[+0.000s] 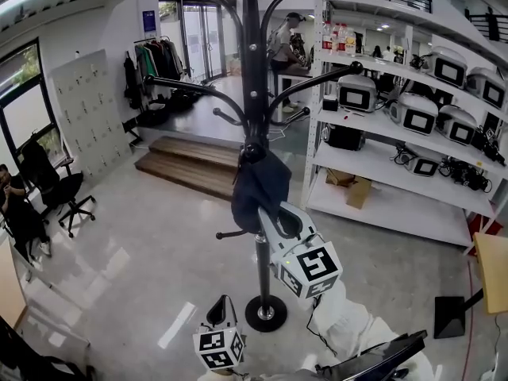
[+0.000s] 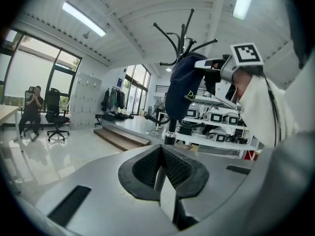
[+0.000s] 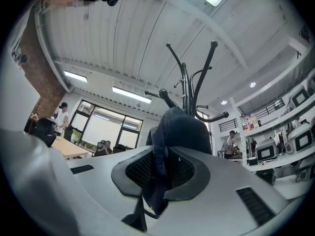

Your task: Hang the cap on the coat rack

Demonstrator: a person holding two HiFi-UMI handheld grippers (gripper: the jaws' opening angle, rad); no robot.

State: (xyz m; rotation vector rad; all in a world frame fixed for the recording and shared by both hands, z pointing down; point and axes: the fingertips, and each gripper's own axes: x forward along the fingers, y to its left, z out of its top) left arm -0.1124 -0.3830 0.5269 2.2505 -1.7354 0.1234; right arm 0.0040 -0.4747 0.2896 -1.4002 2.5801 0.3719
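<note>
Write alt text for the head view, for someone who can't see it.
Seen from above, the right hand-held gripper grips a dark blue cap against the pole of a black coat rack, below its upper hooks. The left hand-held gripper hangs empty lower down, and white shelves of equipment stand at the right.

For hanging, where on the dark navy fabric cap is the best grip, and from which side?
Likely the rim of the dark navy fabric cap, where the right gripper pinches it, coming from below, on the side away from the black metal coat rack. That leaves the soft rounded crown free to drape over a hook.
</note>
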